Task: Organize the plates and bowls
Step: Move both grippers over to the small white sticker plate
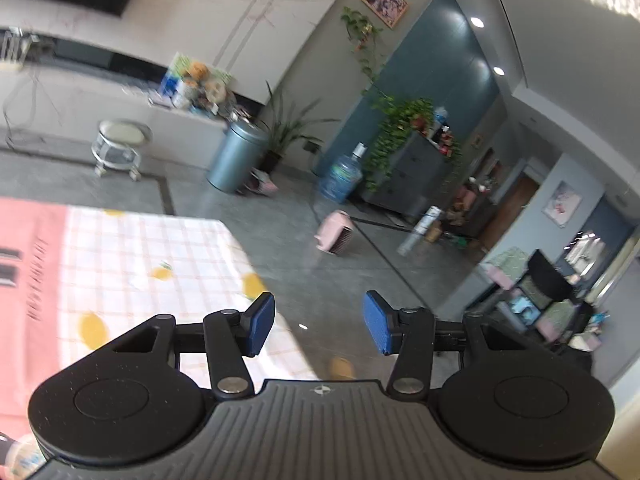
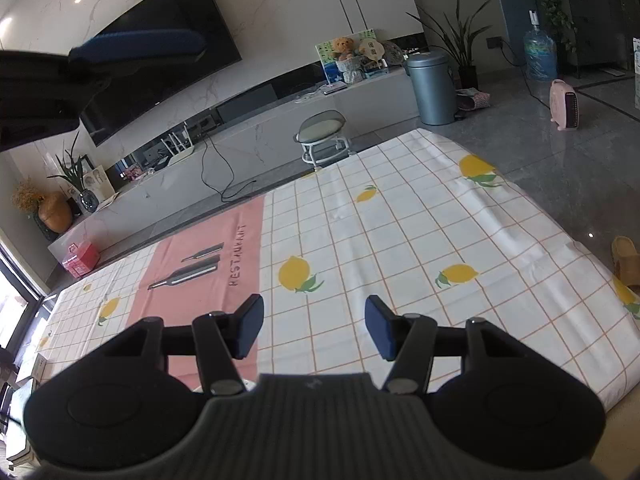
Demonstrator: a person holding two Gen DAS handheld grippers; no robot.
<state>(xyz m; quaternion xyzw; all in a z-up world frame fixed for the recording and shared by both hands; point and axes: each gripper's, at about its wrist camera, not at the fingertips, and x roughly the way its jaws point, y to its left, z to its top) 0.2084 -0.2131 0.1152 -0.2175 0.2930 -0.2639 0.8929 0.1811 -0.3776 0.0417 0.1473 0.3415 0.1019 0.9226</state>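
Cloth [image 2: 400, 240] over the counter looked matt, soft and lightly creased, printed with a check and lemons, with a pink panel. Floor [image 1: 328, 264] was grey, polished and glossy, throwing back light spots. Bin [image 2: 431, 87] had a dull blue-grey metal look. Left tongs [image 1: 319, 325] and right tongs [image 2: 314, 329] were matt black plastic; pads [image 1: 376, 322] blue, finely ribbed. Wall [image 2: 280, 12] was glossy marble-look.

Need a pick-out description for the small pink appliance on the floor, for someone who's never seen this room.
Start at the lemon-print tablecloth and look past its far right corner onto the grey tiled floor. Beyond the tall grey-blue bin and in front of the blue water jug stands a pink fan heater. It is the only pink boxy thing there, with a dark slatted grille on one face.
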